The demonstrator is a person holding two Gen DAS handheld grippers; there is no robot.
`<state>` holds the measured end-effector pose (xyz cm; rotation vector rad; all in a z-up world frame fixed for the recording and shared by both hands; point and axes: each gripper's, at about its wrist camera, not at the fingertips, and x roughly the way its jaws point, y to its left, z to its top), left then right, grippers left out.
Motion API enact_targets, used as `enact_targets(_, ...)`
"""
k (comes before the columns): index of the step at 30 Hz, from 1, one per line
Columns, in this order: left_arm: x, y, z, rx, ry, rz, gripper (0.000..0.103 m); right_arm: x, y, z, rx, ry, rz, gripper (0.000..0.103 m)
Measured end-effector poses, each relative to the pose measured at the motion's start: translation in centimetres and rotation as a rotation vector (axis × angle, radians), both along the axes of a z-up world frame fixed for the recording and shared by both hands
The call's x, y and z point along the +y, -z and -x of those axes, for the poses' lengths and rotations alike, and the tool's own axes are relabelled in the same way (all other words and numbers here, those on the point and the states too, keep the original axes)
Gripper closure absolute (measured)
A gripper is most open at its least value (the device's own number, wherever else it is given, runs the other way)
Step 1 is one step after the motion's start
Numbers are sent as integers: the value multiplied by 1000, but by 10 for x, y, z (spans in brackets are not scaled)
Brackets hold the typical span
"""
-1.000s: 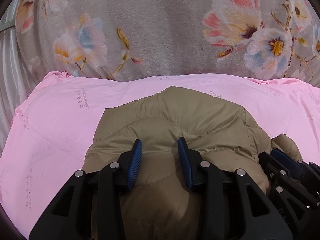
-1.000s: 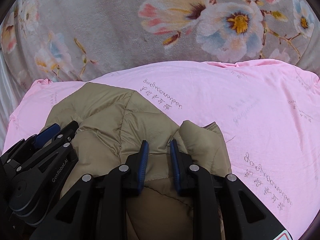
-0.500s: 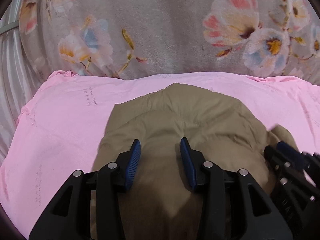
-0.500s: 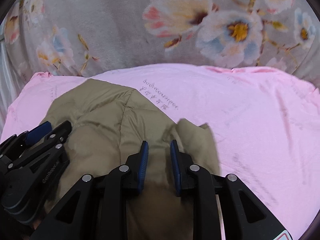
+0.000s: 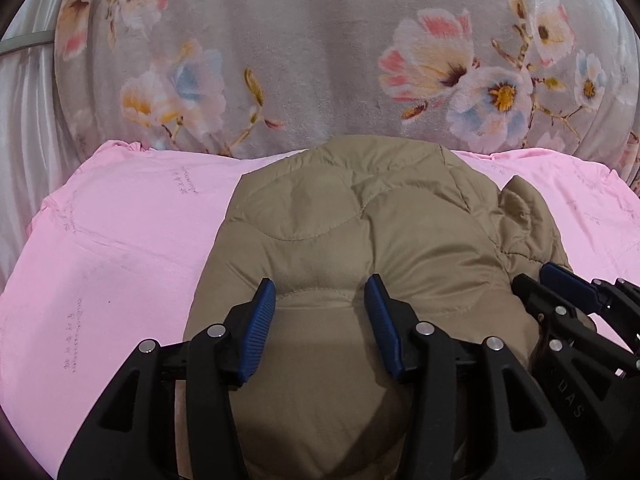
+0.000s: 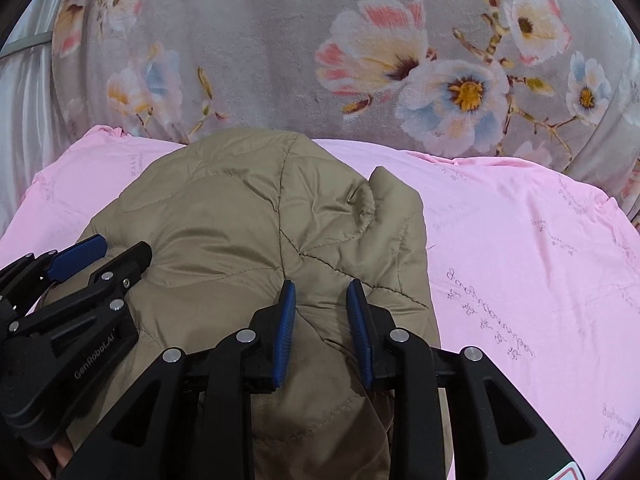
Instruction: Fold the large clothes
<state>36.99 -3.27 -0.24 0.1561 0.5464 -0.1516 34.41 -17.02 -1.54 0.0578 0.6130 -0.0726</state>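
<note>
A tan quilted jacket (image 5: 360,232) lies bunched on a pink sheet (image 5: 120,240); it also shows in the right wrist view (image 6: 248,224). My left gripper (image 5: 320,292) is open, its blue pads resting on the jacket's near part with fabric bulging between them. My right gripper (image 6: 321,292) is open, narrower, jaws over the jacket's right side beside a raised fold (image 6: 394,200). Each gripper appears in the other's view: the right gripper (image 5: 560,284) and the left gripper (image 6: 92,256).
A grey floral blanket (image 5: 320,60) lies beyond the pink sheet, also seen in the right wrist view (image 6: 280,40). White pleated fabric (image 5: 24,120) hangs at the far left. Pink sheet (image 6: 520,260) extends to the right of the jacket.
The jacket has been pushed away from me toward the floral blanket, its far edge now reaching it. Both grippers moved forward with it; the right gripper's jaws widened.
</note>
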Motion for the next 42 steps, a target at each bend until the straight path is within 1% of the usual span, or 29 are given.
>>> enact_targets(6, -4, 2, -7, 5, 9, -10, 56, 2, 1, -4, 11, 17, 14, 76)
enact_targets(14, -6, 4, -13, 8, 8, -13, 56, -1, 3, -8, 21, 18, -15, 76)
enact_targets(18, -6, 4, -14, 6, 6, -17, 56, -2, 3, -8, 23, 24, -13, 75)
enact_targets(22, -11, 3, -12, -11, -25, -57, 54, -2, 1, -8, 23, 32, -10, 73)
enact_targets(24, -12, 2, -8, -17, -47, -74, 53, -2, 0, -5, 19, 39, -9, 71)
enact_targets(28, -9, 0, 12, -11, -77, -76, 53, -1, -2, 14, 27, 48, -18, 69)
enact_targets(31, -5, -1, 33, -10, -79, -48, 53, 1, -5, 37, 29, 32, -19, 66)
enact_targets(34, 1, -1, 54, -3, -67, -13, 50, -2, -5, 60, 44, 11, -32, 61)
enact_targets(35, 4, -1, 61, 3, -62, -3, 49, -3, -4, 67, 54, 6, -39, 57)
enact_targets(37, 8, 0, 73, 21, -60, 11, 47, -6, 2, 80, 79, -7, -72, 56)
enact_targets(38, 9, 0, 78, 27, -63, 14, 44, -9, 4, 86, 92, -3, -92, 56)
enact_targets(40, 13, 2, 90, 38, -68, 19, 43, -12, 6, 98, 110, 8, -124, 56)
enact_targets(42, 15, 3, 102, 47, -73, 9, 40, -11, 8, 108, 123, 20, -115, 56)
